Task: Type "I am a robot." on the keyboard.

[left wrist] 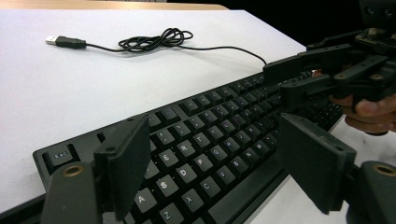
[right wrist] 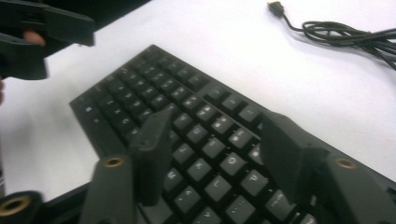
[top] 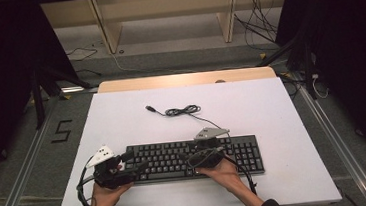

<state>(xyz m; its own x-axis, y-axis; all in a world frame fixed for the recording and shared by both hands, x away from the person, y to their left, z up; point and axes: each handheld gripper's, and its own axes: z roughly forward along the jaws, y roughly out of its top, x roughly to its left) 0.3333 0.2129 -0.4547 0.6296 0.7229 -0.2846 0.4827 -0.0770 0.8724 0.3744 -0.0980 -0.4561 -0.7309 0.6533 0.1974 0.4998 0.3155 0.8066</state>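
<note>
Overhead, keyboard [top: 196,158] under both hand-held grippers, close up, legible keys [left wrist: 187,173]

The left gripper [left wrist: 212,163] hangs with jaws apart over the keyboard [left wrist: 205,140]. At two o'clock sits the right gripper [left wrist: 294,79]; a coiled cable [left wrist: 154,39] lies at twelve.

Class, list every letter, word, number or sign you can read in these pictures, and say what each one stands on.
"Esc": corner key of the black computer keyboard, left gripper view.
"A", "S", "D", "Z", "X", "C", "V", "E", "R": white letters on that keyboard's keys.
"5": black mark on the grey floor left of the white table, high view.
Key legends in the right gripper view: too blurred to read.
Black USB cable: no lettering visible.
</note>
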